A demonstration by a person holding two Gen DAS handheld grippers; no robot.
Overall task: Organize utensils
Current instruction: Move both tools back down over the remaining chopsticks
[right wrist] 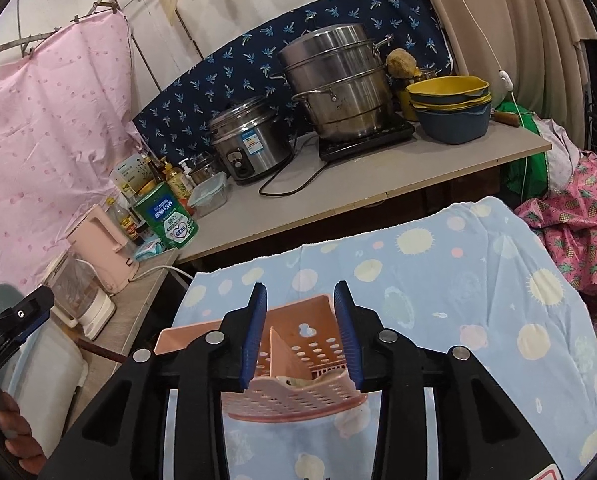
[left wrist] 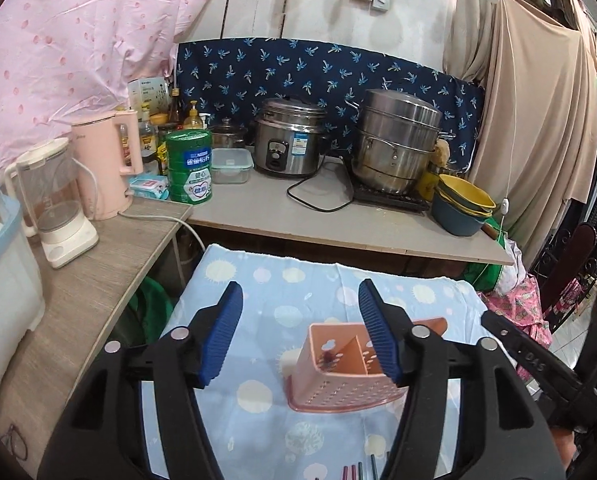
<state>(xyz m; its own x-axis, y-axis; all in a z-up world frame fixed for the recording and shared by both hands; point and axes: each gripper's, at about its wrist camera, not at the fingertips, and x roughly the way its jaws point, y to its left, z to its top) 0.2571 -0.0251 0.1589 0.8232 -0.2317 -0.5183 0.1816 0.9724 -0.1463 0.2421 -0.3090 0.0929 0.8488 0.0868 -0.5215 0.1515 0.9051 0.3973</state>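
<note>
On a worktop covered with a pale blue spotted cloth, a pink perforated utensil holder stands upright, split by a divider into compartments.

The left hand-held gripper hovers over it with its jaws wide apart and nothing clamped; the holder sits just ahead of and below its right blue pad. A few thin sticks, likely chopsticks or pens, lie on the cloth beneath this gripper, close to the camera.

The right hand-held gripper has its jaws partly apart, straddling the holder's near wall. The pads look close to the plastic, but no squeeze on it shows, so I read it as unclamped. Something pale lies inside, too hidden to name.

Likely risks: the holder is light and tall, so a nudge from either pad could tip it or slide it on the loose cloth. The sticks lie almost under the left gripper, where they are hard to see and easy to scatter.

Beyond the left gripper, to its left, stand a blender, a pink kettle and a green tin; ahead, a rice cooker; to the right, a steel steamer pot and stacked bowls. All are well apart from the holder and block nothing.
</note>
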